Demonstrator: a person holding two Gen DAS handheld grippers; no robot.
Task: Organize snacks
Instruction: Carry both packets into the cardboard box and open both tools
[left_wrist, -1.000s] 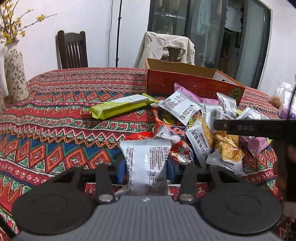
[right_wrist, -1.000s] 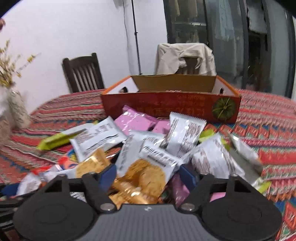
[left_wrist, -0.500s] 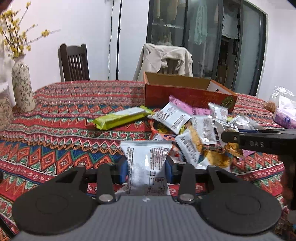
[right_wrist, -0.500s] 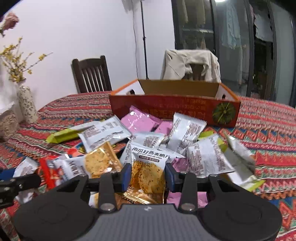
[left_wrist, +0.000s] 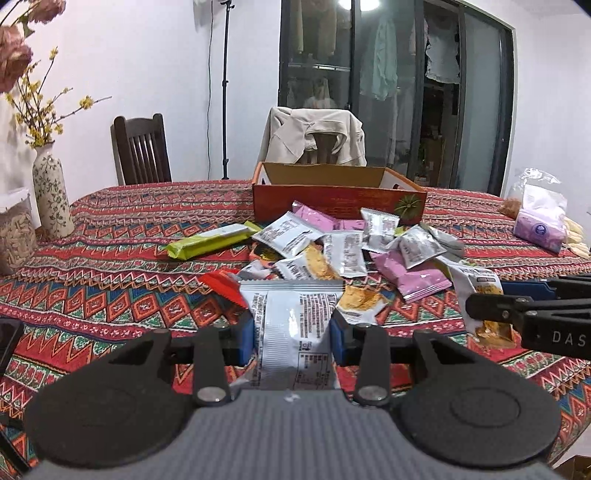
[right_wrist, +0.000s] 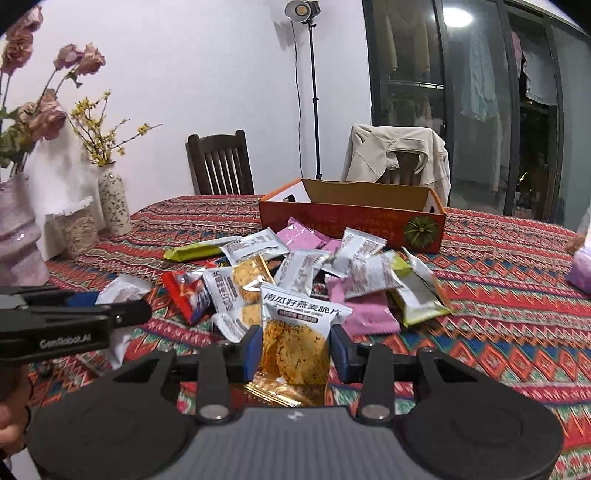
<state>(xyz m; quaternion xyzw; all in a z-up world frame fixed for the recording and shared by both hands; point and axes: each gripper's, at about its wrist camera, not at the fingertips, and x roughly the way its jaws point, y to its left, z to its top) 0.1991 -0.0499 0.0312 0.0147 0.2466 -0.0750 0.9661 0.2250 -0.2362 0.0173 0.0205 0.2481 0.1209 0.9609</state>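
My left gripper (left_wrist: 291, 341) is shut on a silver-white snack packet (left_wrist: 293, 328) and holds it above the table. My right gripper (right_wrist: 293, 350) is shut on a clear-and-white oat crisp packet (right_wrist: 295, 332), also lifted. A pile of snack packets (left_wrist: 354, 247) lies on the patterned tablecloth in front of an open orange cardboard box (left_wrist: 338, 195). The box also shows in the right wrist view (right_wrist: 351, 218), with the pile (right_wrist: 314, 269) before it. The right gripper shows at the right edge of the left wrist view (left_wrist: 524, 314); the left gripper shows at the left of the right wrist view (right_wrist: 74, 321).
A long green snack bar (left_wrist: 210, 242) lies left of the pile. A patterned vase (left_wrist: 50, 199) and a jar (left_wrist: 14, 240) stand at the table's left. A purple tissue pack (left_wrist: 539, 229) sits at the right. Two chairs (left_wrist: 142, 153) stand behind the table.
Both grippers have lifted and drawn back from the pile with their packets. The right gripper closed on the oat crisp packet, which now hangs clear of the pile.
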